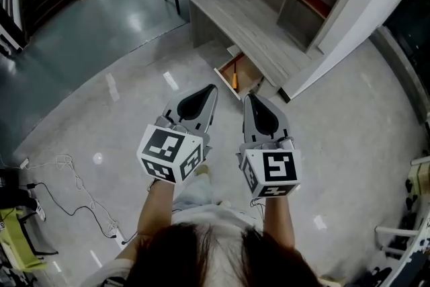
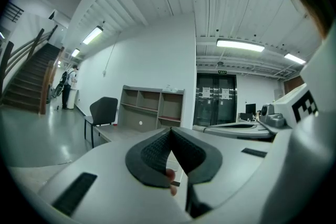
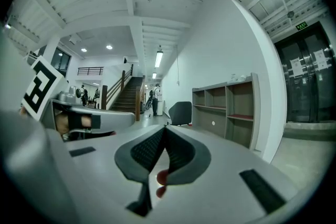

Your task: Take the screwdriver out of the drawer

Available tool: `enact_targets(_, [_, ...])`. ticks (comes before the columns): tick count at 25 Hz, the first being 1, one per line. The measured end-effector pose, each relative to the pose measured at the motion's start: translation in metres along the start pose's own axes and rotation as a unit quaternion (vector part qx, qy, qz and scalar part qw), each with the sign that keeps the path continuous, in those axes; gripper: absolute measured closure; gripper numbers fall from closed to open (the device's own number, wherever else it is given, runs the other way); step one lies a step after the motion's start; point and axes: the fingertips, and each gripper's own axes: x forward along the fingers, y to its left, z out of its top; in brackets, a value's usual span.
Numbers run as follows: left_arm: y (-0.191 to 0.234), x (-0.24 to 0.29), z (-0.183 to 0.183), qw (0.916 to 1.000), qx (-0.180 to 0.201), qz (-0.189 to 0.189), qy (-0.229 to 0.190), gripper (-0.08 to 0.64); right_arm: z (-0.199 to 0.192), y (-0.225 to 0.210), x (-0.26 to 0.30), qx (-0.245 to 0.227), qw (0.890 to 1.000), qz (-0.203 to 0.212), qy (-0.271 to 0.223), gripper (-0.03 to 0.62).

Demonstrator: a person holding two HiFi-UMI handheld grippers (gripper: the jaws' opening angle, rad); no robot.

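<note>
Approach step. Left gripper and right gripper clenched, empty. Open drawer at 12 o'clock, well apart. Orange item inside, likely screwdriver. Next: advance, spread jaws.

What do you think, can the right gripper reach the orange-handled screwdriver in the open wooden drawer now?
Probably not yet. The right gripper hangs short of the open wooden drawer, jaws together. Nothing covers the orange-handled screwdriver, so moving closer and opening should do.
</note>
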Motion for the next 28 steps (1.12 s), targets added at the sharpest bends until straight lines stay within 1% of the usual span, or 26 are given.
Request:
enact_targets(8, [0.059,0.034,0.004,0.9997,-0.008,-0.023,0.009,0.543,0.006,0.003,0.069,-0.001,1.000,-0.013,0.006,0.566])
enact_targets(14, [0.087,0.054,-0.003,0.9986,-0.020,-0.045,0.017,0.543,-0.002,0.003,0.104,-0.012,0.999,-0.032,0.022,0.566])
enact_targets(22, [0.108,0.085,-0.020,0.9970,-0.036,-0.061,0.030,0.543,-0.031,-0.019,0.133,0.008,0.997,-0.055,0.052,0.566])
enact_targets(28, [0.123,0.126,-0.035,0.9960,-0.044,-0.065,0.041,0.543,-0.054,-0.051,0.166,0.016,0.994,-0.068,0.080,0.565])
